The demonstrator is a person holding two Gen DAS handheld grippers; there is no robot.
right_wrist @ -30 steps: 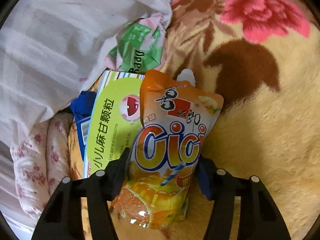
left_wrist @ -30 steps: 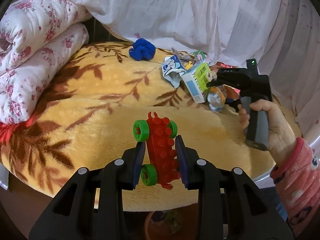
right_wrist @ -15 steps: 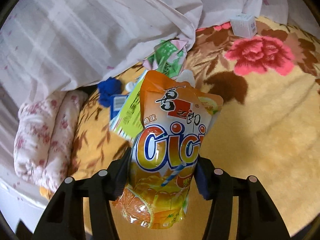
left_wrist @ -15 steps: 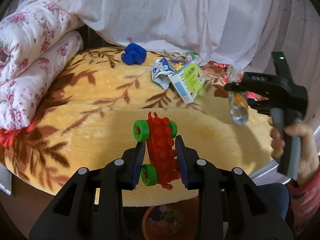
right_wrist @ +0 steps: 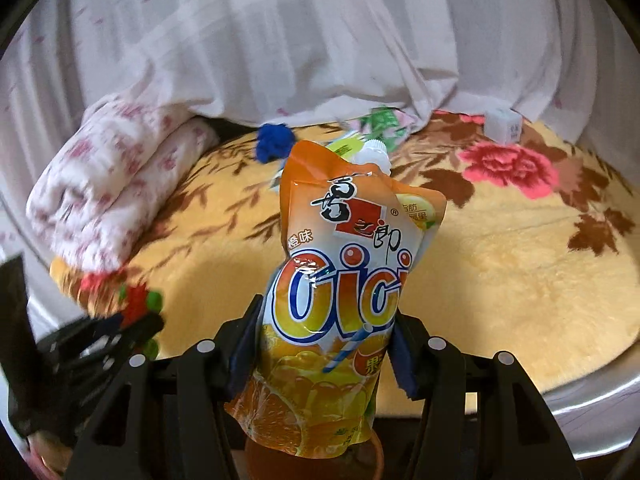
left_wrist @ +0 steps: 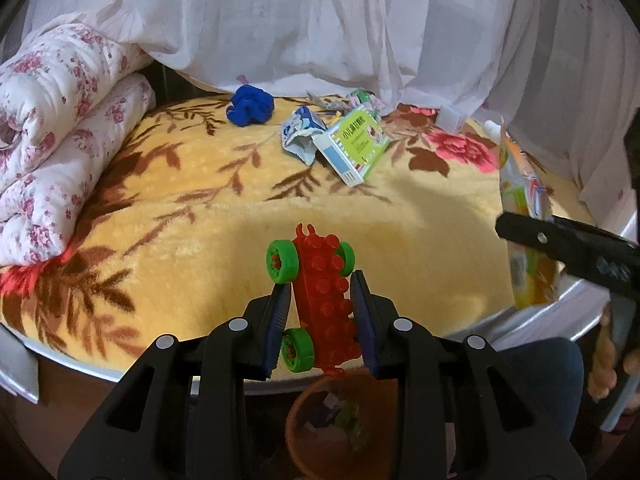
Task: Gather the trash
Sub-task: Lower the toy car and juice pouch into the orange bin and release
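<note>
A round bed under a plush yellow blanket [left_wrist: 192, 240] patterned with brown leaves and pink flowers, white sheer curtain [left_wrist: 320, 20] draped behind, a rolled floral quilt [left_wrist: 60, 120] stacked along the left edge. Near the back of the blanket: a blue crumpled cloth [left_wrist: 250, 105], a torn blue-and-white wrapper [left_wrist: 299, 136] just beside a green-and-white carton [left_wrist: 354, 145] lying on its side, a green-and-pink wrapper [right_wrist: 382, 124] partly tucked under the curtain hem, a small white box [right_wrist: 503, 125] further right by a pink flower. Left gripper [left_wrist: 320, 312] clenched on a red toy brick car [left_wrist: 320, 300] with green wheels, blue pads pressed against both long sides, car pointing away from the camera and held over the near rim of the bed. Below it, beyond the bed's edge, an orange-brown bin [left_wrist: 332, 428] with scraps inside. Right gripper [right_wrist: 324, 344] clamped on an orange juice pouch [right_wrist: 340, 272], printed "Cici", white spout at the top, held upright with its lower end hanging past the jaws, directly above the bin's rim [right_wrist: 378, 456] in the right wrist view. In the left wrist view, the same pouch [left_wrist: 520, 216] at the far right edge, above the bed's rim, with the right gripper's black body across it.
</note>
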